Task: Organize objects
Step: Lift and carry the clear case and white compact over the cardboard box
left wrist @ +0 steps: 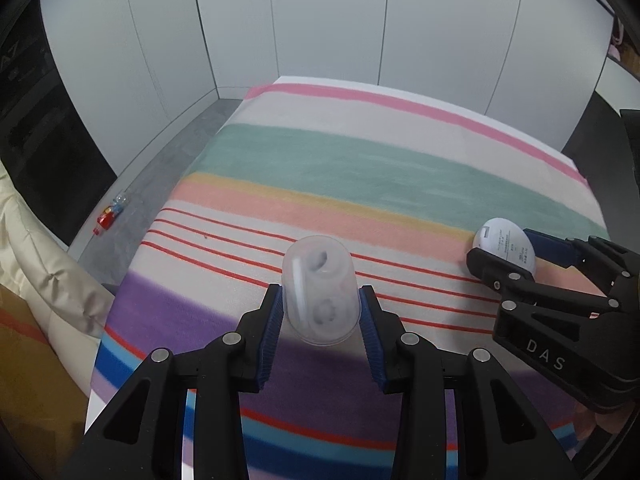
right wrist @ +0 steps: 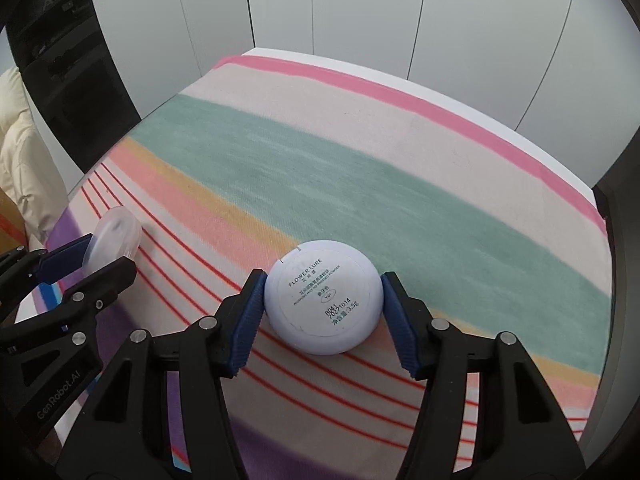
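Note:
My left gripper (left wrist: 321,308) is shut on a clear plastic case (left wrist: 320,290), its blue pads pressing both sides, above the purple band of the striped cloth. My right gripper (right wrist: 323,305) is shut on a round white powder compact (right wrist: 322,298) with printed text on its face, over the red-lined stripes. In the left wrist view the right gripper (left wrist: 508,252) holds the compact (left wrist: 505,246) at the right. In the right wrist view the left gripper (right wrist: 100,258) holds the clear case (right wrist: 114,236) at the left.
A table covered by a striped cloth (left wrist: 360,168) carries both objects. White wall panels stand behind it. A small red-capped bottle (left wrist: 110,216) lies on the grey floor at the left. A cream cushion (left wrist: 40,264) sits at the left edge.

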Action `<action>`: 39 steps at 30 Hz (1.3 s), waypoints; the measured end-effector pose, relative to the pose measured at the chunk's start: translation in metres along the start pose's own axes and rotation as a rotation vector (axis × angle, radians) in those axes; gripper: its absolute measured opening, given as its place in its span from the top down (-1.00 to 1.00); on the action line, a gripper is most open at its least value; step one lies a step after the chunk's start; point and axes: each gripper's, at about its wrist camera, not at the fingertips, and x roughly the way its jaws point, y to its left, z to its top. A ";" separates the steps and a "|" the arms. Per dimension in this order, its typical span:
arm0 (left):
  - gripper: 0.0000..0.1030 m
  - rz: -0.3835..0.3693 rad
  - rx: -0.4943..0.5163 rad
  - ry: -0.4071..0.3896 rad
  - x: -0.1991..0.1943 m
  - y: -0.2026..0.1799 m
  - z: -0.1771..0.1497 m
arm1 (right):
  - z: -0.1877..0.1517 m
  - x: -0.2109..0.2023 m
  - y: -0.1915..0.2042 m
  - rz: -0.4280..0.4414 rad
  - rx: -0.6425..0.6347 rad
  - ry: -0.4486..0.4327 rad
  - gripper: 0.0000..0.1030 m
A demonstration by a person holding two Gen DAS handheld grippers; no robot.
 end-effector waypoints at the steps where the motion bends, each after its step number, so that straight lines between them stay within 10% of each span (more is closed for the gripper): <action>1: 0.26 -0.005 0.000 -0.002 -0.004 -0.002 0.000 | -0.001 -0.005 -0.001 -0.001 0.001 -0.003 -0.17; 39: 0.26 -0.107 0.011 -0.113 -0.260 -0.057 -0.058 | -0.086 -0.295 -0.010 0.021 0.063 -0.114 -0.17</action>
